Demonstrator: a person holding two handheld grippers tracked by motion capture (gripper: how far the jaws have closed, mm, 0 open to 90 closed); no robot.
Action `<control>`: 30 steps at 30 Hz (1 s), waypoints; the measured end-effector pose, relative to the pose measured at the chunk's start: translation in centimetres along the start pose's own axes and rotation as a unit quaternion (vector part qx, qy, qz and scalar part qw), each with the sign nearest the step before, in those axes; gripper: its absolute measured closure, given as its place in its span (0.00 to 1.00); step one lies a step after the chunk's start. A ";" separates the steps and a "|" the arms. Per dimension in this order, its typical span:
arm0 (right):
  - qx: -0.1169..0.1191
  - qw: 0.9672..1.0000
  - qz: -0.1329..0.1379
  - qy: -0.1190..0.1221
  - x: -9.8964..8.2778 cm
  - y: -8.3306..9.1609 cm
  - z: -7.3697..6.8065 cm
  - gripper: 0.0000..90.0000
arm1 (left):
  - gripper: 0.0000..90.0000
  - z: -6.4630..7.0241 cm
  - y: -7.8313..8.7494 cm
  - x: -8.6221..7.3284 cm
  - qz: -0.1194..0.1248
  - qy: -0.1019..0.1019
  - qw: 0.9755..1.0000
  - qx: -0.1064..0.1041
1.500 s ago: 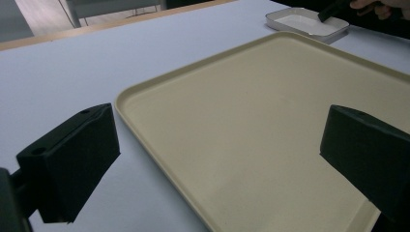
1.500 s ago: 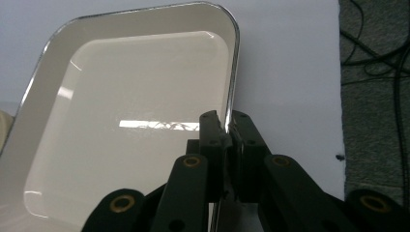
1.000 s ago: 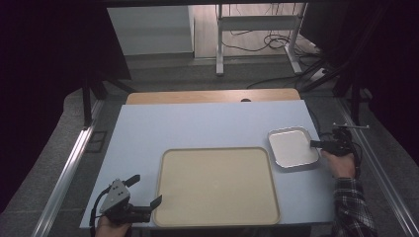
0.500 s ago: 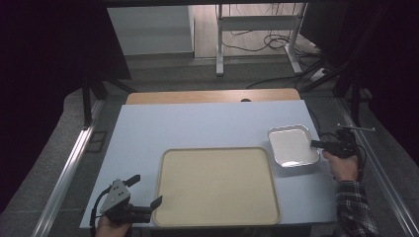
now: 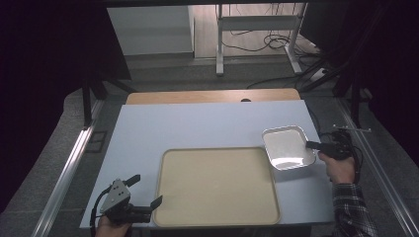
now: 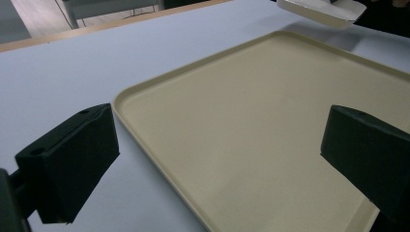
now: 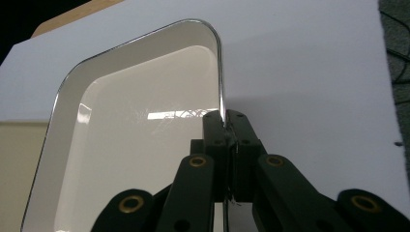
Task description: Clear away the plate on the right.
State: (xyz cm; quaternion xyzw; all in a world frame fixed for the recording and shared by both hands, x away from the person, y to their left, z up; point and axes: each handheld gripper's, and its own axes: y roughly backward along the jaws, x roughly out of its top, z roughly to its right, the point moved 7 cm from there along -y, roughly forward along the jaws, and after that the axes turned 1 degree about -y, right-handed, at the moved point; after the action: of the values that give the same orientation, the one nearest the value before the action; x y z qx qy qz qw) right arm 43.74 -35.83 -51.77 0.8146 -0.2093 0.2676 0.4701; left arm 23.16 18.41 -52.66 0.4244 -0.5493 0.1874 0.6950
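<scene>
Right gripper (image 7: 225, 121) is clamped on the thin rim of a glossy white rounded-rectangle dish (image 5: 288, 146), held at the beige matte tray's (image 5: 216, 185) far right corner. Left gripper (image 5: 141, 190) is held apart at the tray's near left edge.

A beige tray (image 5: 217, 185) lies on the pale-blue table (image 5: 197, 123).

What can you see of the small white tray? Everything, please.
The small white tray is a shallow rectangular dish with rounded corners, a glossy white inside and a thin, shiny metal-looking rim, possibly enamel. It is empty and catches a ceiling reflection. The right hand-held gripper is shut on its rim. It sits at the table's right side, its near-left corner over the beige tray, apparently lifted off the table.
</scene>
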 end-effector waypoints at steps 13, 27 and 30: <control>0.022 1.000 -0.012 0.011 -0.8 -0.7 -2.2 0.98 | 0.00 0.0 0.0 0.0 0.000 -0.001 1.000 -0.001; 0.045 0.998 -0.026 0.026 -1.6 -1.8 -5.2 0.98 | 0.00 0.0 -0.1 0.0 -0.001 -0.002 1.000 -0.002; 0.052 0.998 -0.030 0.030 -1.8 -2.2 -6.1 0.98 | 0.00 0.0 -0.1 0.0 -0.001 -0.002 1.000 -0.002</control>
State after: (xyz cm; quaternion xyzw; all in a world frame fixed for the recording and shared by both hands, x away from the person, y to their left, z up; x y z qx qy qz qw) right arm 42.16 -29.23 -51.84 0.8353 -0.1564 0.2886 0.4409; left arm 23.18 18.34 -52.68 0.4243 -0.5508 0.1844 0.6947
